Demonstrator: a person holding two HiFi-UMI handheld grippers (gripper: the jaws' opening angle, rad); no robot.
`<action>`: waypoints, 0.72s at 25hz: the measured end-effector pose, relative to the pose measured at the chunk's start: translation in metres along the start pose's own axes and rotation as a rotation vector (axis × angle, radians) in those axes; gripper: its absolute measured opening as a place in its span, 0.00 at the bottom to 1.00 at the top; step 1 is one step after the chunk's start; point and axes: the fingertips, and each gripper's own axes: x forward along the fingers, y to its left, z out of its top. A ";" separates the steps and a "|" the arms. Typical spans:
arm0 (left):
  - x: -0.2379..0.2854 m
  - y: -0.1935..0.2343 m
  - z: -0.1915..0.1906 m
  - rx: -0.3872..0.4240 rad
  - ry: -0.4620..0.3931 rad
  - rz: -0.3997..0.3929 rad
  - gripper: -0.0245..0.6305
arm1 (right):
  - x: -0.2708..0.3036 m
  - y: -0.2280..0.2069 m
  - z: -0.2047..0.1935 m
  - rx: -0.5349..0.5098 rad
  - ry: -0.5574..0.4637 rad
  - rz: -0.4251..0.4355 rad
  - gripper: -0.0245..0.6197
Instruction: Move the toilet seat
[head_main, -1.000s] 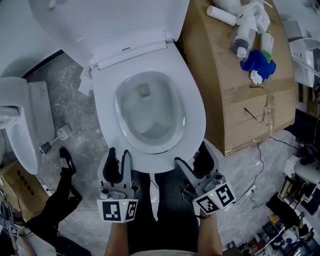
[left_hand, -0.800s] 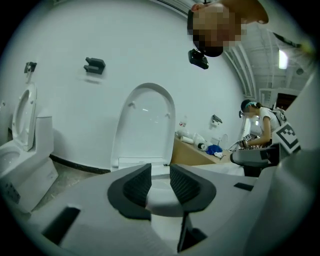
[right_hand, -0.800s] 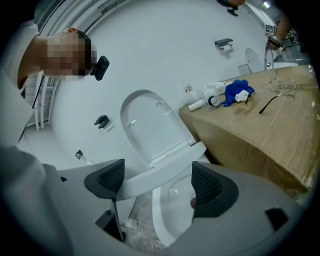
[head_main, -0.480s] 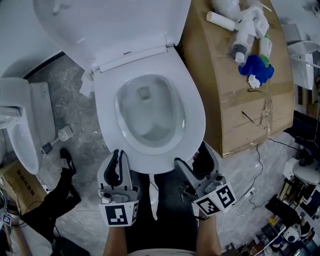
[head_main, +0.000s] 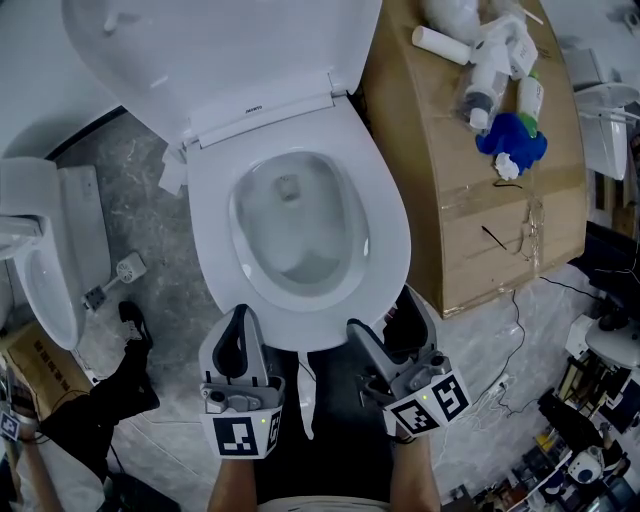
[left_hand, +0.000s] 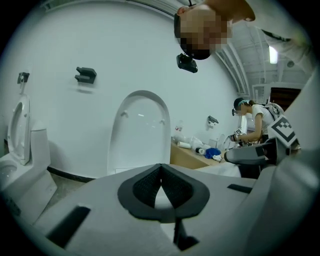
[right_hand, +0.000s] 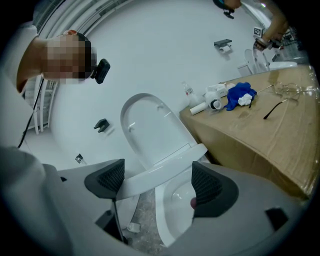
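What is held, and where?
Nothing is clamped. The left gripper is shut, empty, at the front of the seat; the right gripper stands open around its rim.

Bright, diffuse overhead lighting. The toilet seat (head_main: 385, 215) carries a soft sheen and no hard shadows. High above the seat, a ceiling lamp (left_hand: 272, 54) is overexposed in the left gripper view. Both gripper views show strong fisheye bending and black corner vignetting, and their foreground nearest the camera, short of the seat, is out of focus.
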 end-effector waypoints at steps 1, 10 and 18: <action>0.001 0.000 0.005 0.015 -0.015 0.012 0.05 | 0.001 0.001 0.003 0.002 -0.011 0.003 0.70; 0.006 0.005 0.032 0.047 -0.073 0.063 0.05 | 0.005 0.010 0.022 0.017 -0.071 -0.006 0.70; 0.009 0.008 0.048 0.049 -0.101 0.059 0.05 | 0.005 0.019 0.040 -0.072 -0.114 -0.025 0.70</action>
